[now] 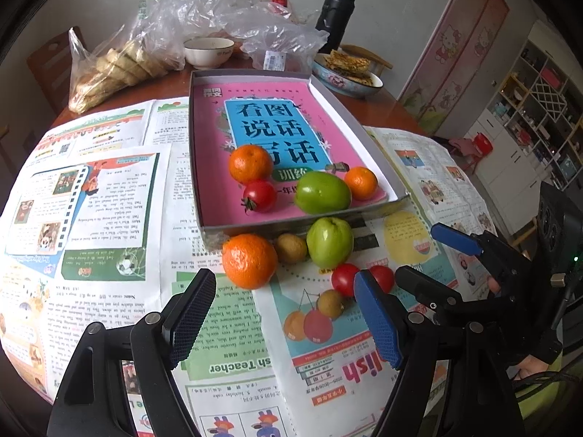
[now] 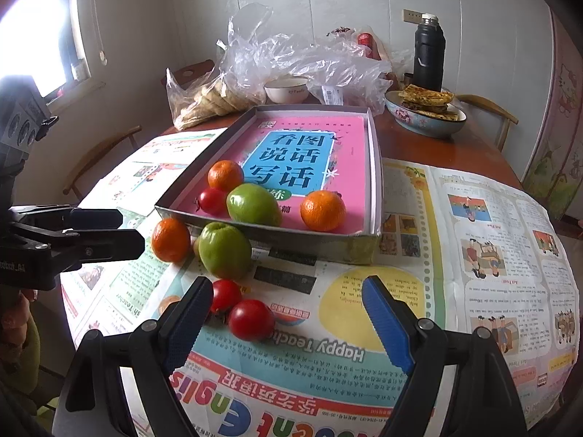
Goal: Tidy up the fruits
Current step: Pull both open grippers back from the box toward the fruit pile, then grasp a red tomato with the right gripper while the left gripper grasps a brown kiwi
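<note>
Both grippers' jaws gape empty; only the left wrist view shows 2 brown fruits (image 1: pixel 290 248) beside the box (image 1: pixel 255 231).

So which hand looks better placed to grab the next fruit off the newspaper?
Probably the right. The right gripper is open with a red tomato lying between its fingers. The left gripper, also open, has only newspaper between its fingers; the orange lies further ahead of it.

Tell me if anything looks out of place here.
Yes. The box holds only four fruits. Outside it, on the newspaper, lie an orange, a green fruit, two tomatoes and two small brown fruits. Both grippers are open and empty.
</note>
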Demonstrator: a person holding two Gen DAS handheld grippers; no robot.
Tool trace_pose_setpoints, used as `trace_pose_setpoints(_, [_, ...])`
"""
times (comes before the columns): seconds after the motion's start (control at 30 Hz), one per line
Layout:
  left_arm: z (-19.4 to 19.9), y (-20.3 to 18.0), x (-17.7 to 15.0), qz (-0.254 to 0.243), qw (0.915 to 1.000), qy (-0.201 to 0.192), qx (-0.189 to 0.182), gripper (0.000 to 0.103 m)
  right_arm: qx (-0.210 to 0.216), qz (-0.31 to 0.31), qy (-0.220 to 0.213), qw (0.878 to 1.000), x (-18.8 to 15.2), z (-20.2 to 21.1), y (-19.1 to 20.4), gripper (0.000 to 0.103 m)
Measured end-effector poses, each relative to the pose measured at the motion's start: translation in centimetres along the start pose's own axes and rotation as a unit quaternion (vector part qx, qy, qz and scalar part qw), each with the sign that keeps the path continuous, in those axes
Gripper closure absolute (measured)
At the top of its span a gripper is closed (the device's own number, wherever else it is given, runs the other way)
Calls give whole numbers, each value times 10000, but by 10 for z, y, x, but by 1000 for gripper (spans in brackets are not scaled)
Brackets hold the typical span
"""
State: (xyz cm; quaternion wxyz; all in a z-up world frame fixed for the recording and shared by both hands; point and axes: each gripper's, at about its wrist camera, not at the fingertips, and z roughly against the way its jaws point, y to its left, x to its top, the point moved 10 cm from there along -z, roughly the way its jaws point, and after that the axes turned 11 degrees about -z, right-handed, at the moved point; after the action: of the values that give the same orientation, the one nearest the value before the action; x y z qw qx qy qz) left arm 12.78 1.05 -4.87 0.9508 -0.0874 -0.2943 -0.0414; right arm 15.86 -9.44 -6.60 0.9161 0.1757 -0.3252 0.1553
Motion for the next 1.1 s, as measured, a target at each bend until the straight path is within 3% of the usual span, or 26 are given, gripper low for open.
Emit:
trace_pose_setpoints(0.8, [-26, -33, -33, -299, 9980, 453, -335, 24, -39, 303, 256, 9992, -29, -11, 1, 20])
trace_pose_setpoints(1.1, [-35, -35, -37, -288, 9970, 553, -462, 24, 158, 413, 420, 9981, -36, -22, 5, 36])
